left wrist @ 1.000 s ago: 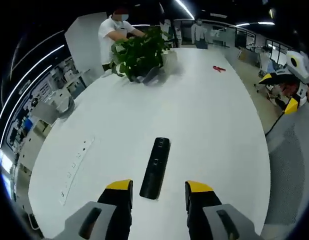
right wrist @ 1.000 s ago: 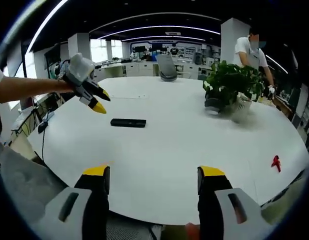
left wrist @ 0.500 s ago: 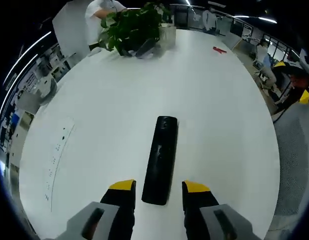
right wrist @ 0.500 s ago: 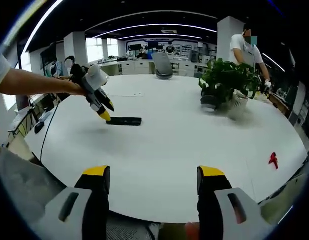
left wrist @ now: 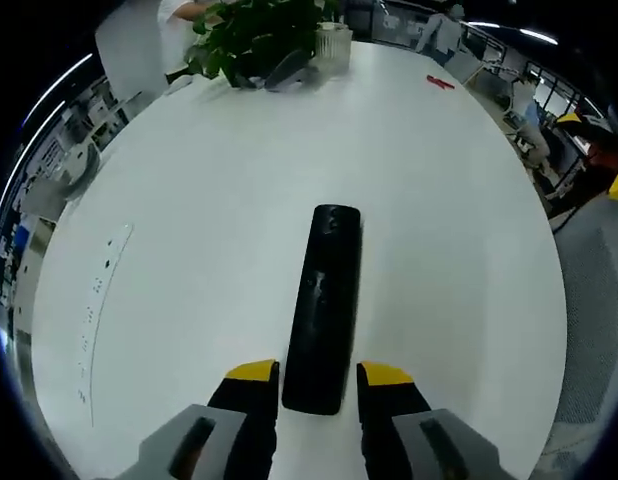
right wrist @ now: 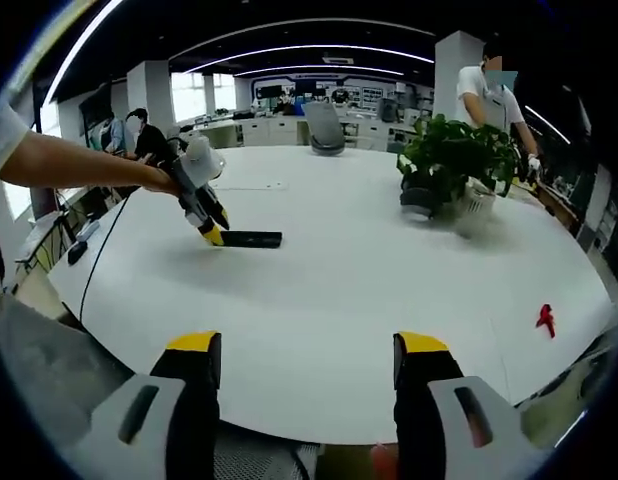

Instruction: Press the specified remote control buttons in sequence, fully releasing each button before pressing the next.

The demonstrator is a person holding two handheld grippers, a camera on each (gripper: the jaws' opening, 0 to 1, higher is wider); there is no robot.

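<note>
Two yellow-tipped jaws of the left gripper (left wrist: 318, 372) stand released astride the near end of the black remote control (left wrist: 323, 305) lying flat on the white table (left wrist: 189, 200), so pressing cleanly likely means descending squarely onto one button, while the right gripper (right wrist: 305, 345) hangs open, well apart.

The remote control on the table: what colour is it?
Black; the remote control shows best in the left gripper view, lying on the white table.

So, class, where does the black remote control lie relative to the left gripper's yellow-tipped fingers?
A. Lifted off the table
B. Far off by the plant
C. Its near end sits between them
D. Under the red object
C: in the left gripper view the remote control's near end lies on the white table between the left gripper's fingers.
</note>
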